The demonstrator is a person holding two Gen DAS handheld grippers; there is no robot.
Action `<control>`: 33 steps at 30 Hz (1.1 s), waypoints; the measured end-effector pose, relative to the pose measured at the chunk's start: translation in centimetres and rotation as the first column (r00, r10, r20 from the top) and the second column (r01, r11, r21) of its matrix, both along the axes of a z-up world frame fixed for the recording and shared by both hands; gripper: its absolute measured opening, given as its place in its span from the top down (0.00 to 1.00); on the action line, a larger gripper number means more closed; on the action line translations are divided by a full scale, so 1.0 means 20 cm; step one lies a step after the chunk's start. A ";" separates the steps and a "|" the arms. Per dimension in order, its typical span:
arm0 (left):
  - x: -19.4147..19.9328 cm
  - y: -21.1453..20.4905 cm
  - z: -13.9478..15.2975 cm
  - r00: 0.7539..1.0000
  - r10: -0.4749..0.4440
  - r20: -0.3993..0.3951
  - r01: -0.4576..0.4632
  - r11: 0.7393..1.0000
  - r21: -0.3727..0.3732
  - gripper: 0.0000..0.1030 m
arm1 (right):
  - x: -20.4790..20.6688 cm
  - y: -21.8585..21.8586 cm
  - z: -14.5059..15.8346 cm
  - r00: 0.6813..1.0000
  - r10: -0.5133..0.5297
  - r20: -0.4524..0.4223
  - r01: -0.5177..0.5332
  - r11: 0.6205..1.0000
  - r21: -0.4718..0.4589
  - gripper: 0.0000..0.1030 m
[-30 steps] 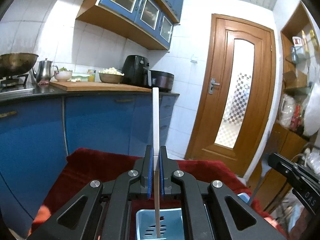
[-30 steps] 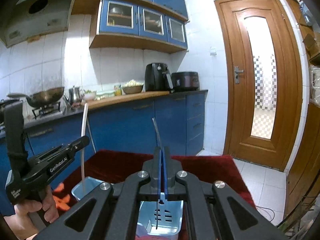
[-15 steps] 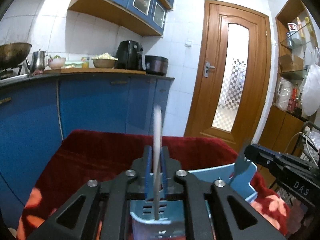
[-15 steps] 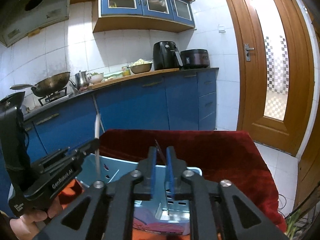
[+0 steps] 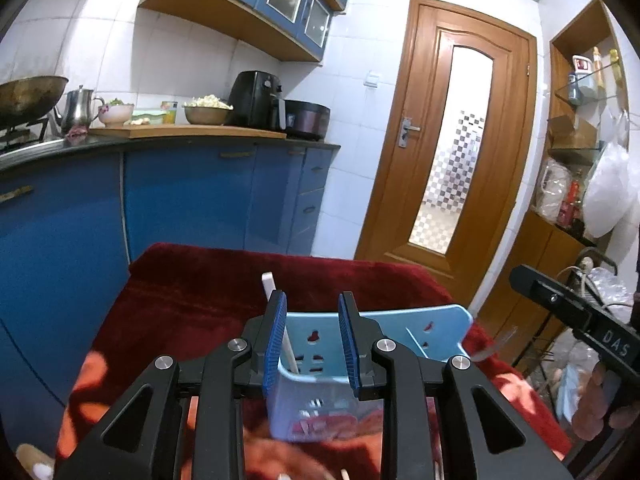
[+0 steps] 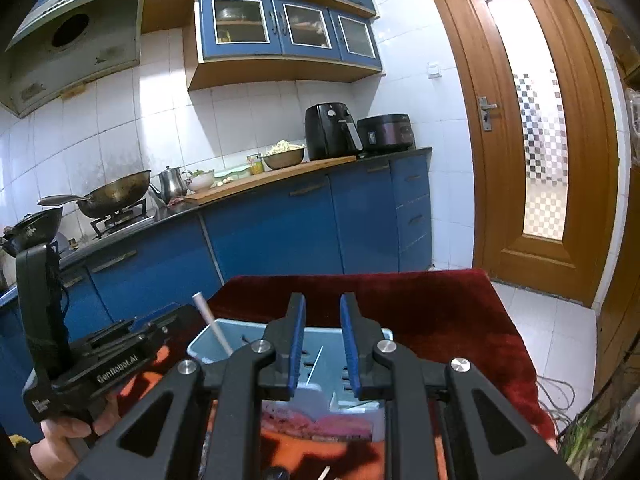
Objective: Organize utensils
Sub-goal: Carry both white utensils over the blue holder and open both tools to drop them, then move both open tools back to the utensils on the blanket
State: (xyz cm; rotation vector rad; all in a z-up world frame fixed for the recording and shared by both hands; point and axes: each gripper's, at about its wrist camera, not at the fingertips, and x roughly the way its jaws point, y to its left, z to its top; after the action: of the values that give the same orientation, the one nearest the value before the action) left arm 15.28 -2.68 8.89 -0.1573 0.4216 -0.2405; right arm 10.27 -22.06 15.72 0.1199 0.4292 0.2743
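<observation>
Releasing step: your left gripper [image 5: 312, 344] is opening its fingers off the white plastic stick [image 5: 276, 320], now leaning in the pale-blue slotted plastic caddy [image 5: 424, 328], right gripper [image 6: 322, 346] fingers apart too; next fetch another utensil.

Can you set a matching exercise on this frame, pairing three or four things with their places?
Things:
1. white flat-handled utensil
2. light blue plastic slotted caddy
3. black air fryer
4. dark metal wok

Places:
A. on the gas stove
B. on the red cloth
C. leaning inside the caddy
D. on the counter beside the dark cooker

Pairs: 1-C, 2-B, 3-D, 4-A
</observation>
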 end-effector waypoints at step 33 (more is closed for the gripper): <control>-0.30 0.05 -0.30 0.890 -0.053 -0.453 0.097 0.993 0.073 0.74 | -0.26 0.03 -0.43 0.867 0.004 -0.499 -0.054 0.995 -0.086 0.80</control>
State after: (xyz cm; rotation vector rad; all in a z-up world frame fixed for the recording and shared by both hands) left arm 9.36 -1.74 2.94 -0.1037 0.9032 -0.2600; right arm 5.15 -21.49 7.13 0.0879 0.9618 0.2493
